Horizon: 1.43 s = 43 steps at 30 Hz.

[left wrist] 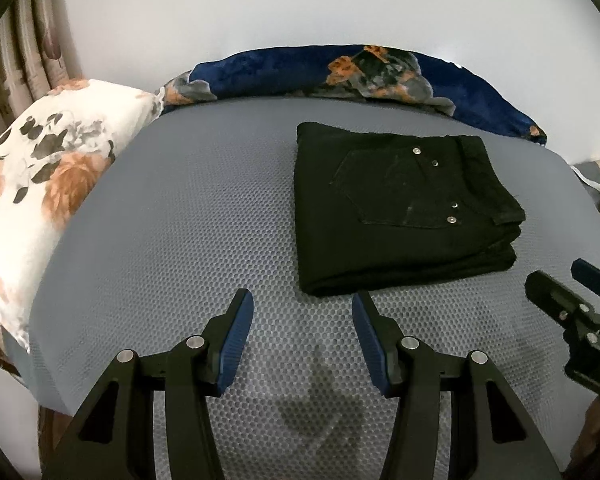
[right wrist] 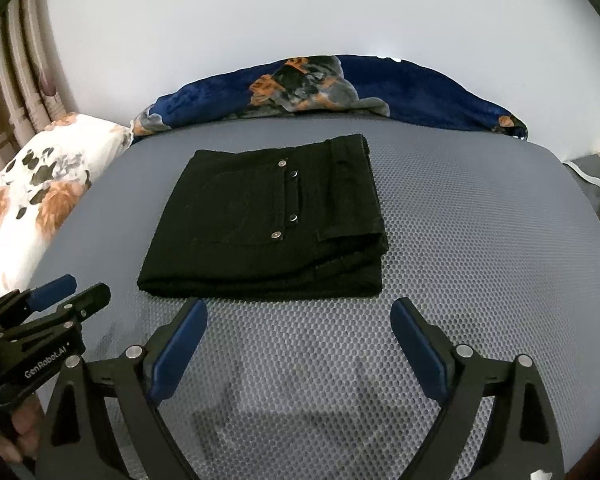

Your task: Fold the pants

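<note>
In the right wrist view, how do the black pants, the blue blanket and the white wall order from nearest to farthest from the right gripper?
From the right gripper:
1. Black pants, folded, just ahead on the grey mattress.
2. Blue blanket, along the far edge.
3. White wall, behind it.

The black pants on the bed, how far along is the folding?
Done: the black pants lie in a compact stacked rectangle on the grey mat. In hand: nothing; the left gripper and right gripper are both open, short of the pants. Left: seemingly nothing.
</note>
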{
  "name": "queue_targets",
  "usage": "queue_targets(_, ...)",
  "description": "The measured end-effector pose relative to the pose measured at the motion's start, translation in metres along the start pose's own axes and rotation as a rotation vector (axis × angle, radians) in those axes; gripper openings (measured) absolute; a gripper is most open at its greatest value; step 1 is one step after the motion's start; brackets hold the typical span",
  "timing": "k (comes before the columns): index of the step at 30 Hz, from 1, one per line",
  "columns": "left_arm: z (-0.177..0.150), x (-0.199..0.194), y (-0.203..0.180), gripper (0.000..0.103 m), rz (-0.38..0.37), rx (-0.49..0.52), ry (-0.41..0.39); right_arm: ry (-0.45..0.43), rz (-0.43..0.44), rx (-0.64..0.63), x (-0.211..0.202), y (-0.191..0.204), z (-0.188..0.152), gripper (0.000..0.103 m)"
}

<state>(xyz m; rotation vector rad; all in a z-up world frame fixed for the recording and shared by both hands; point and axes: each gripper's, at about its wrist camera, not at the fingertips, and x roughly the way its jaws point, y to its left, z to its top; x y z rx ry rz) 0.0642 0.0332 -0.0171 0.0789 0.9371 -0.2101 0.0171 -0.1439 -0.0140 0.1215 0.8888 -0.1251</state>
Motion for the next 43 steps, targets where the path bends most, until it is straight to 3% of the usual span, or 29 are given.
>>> queue_targets(22, 0.0, -0.003, -0.004, 0.053, 0.02, 0.003, -0.034, 0.031, -0.003, -0.013, 0.007, 0.003, -0.006, 0.092)
queue_targets(43, -0.001, 0.003, 0.001, 0.053, -0.008, -0.018, -0.018, 0.051, -0.014, -0.015, 0.013, 0.004, -0.009, 0.092)
